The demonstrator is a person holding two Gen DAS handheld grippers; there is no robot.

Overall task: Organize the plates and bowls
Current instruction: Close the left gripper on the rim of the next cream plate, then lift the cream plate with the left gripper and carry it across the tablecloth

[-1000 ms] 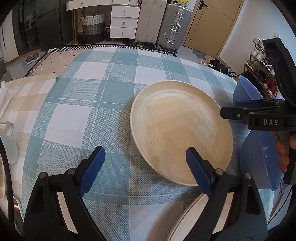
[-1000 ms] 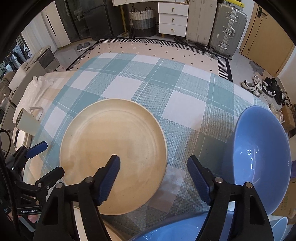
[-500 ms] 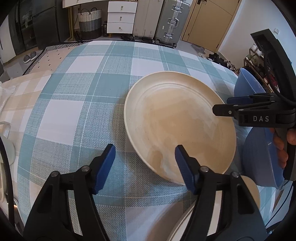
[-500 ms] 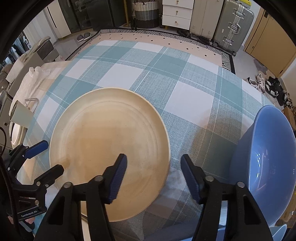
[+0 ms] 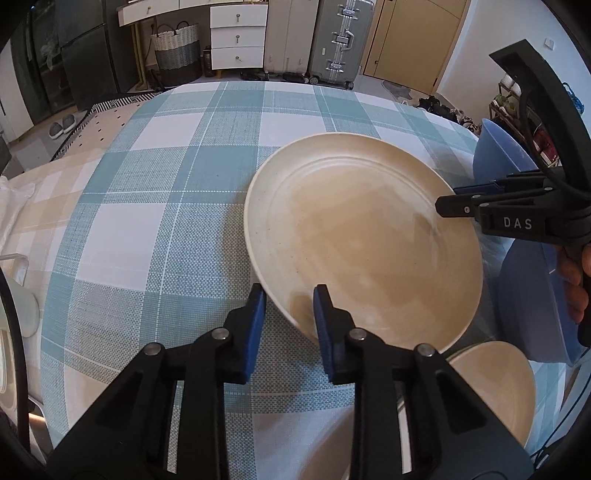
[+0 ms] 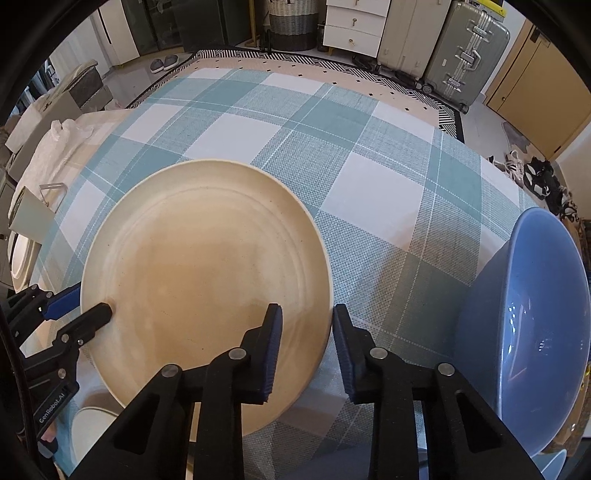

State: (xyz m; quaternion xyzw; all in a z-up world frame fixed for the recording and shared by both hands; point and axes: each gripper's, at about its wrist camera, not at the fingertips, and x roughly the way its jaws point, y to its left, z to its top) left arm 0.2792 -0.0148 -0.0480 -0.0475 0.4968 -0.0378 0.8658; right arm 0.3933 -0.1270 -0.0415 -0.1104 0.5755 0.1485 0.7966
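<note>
Both grippers are showing black frames, blue pads, silver screws. Right gripper [image 5: 448, 201] is wearing white "DAS" lettering; left gripper [image 6: 90, 306] "GenRobot.AI" at 7 o'clock.

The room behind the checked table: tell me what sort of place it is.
Most likely a lived-in flat, a dining corner near the entrance. Beyond the checked tablecloth stand hard-shell suitcases, a white drawer unit and a woven basket, with shoes on the floor by a wooden door.
</note>
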